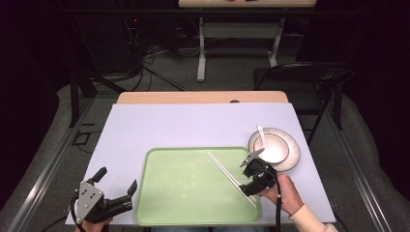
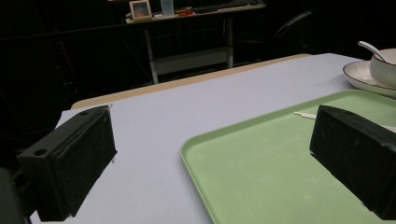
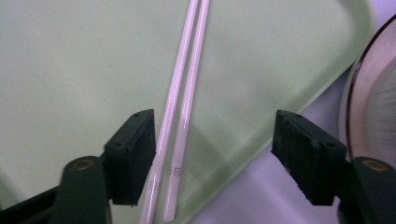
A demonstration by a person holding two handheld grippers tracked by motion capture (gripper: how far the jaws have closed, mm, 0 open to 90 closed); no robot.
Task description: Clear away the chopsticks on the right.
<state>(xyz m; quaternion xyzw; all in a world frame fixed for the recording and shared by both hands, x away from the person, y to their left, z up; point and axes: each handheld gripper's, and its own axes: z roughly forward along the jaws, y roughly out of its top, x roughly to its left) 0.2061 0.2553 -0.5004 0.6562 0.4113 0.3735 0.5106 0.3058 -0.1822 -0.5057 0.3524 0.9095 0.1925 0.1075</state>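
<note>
Two chopsticks point(image 3: 180, 107), white, thin and glossy, lie side by side on the green tray point(image 1: 183, 188), touching along their length. Rounded ends show in the right gripper view, with small faint print near the ends, too blurred to read. From above, the pair runs as a diagonal across the tray's right part, from near the far rim down to the near right corner. They rest flat on the tray floor; nothing lifts them.

Right gripper point(image 1: 252, 174) hangs over the near end of the pair, jaws spread apart with the sticks between them, closer to one jaw; the pads press on nothing. Whether that nearer pad brushes a stick is unclear.

Just past the tray's right edge stands a white plate point(image 1: 293, 155) with a dark rim line, carrying a white bowl point(image 1: 275, 151) and a white spoon point(image 1: 261, 133) leaning in the bowl.

Left gripper point(image 1: 116, 193) sits at the near left of the table, beside the tray's left rim, jaws wide apart and holding nothing. Pale lilac cover point(image 1: 193, 125) spans the tabletop under everything.
</note>
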